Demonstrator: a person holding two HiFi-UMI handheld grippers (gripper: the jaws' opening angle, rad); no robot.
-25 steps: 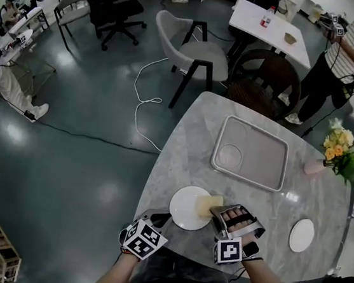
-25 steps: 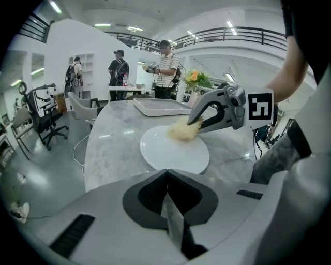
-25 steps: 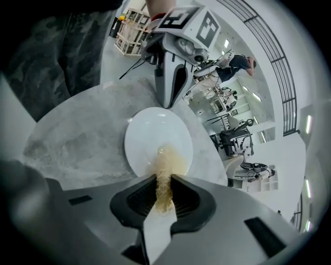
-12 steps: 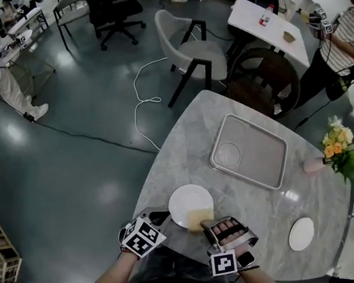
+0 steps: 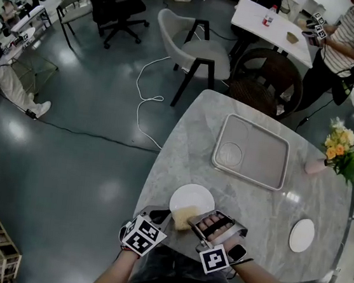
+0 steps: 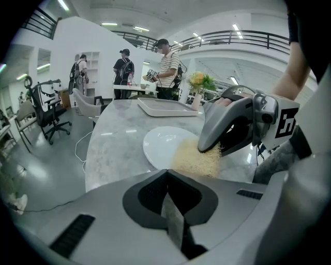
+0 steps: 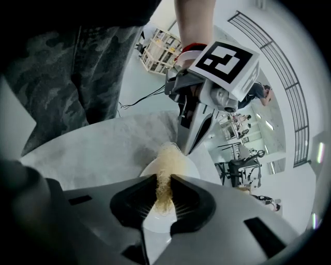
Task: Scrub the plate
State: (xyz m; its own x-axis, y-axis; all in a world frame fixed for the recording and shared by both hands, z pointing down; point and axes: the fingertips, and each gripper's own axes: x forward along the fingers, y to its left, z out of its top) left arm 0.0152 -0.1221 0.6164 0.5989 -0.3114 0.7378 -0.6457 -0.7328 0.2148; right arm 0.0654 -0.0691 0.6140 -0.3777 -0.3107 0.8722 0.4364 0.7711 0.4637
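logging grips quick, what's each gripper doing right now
Left gripper: closed, nothing seen between its jaws.
Right gripper: closed on the yellow sponge.

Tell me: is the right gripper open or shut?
Shut on the sponge: the right gripper pinches its yellow fibres over the plate.

The plate (image 5: 190, 200) is white; the scouring pad (image 5: 183, 218) on it is straw yellow. The surface (image 5: 182, 151) is pale grey marble with veining. Beyond the plate, the tray (image 5: 262, 151) is grey, the flowers (image 5: 338, 146) yellow and orange, their vase (image 5: 315, 166) pink.
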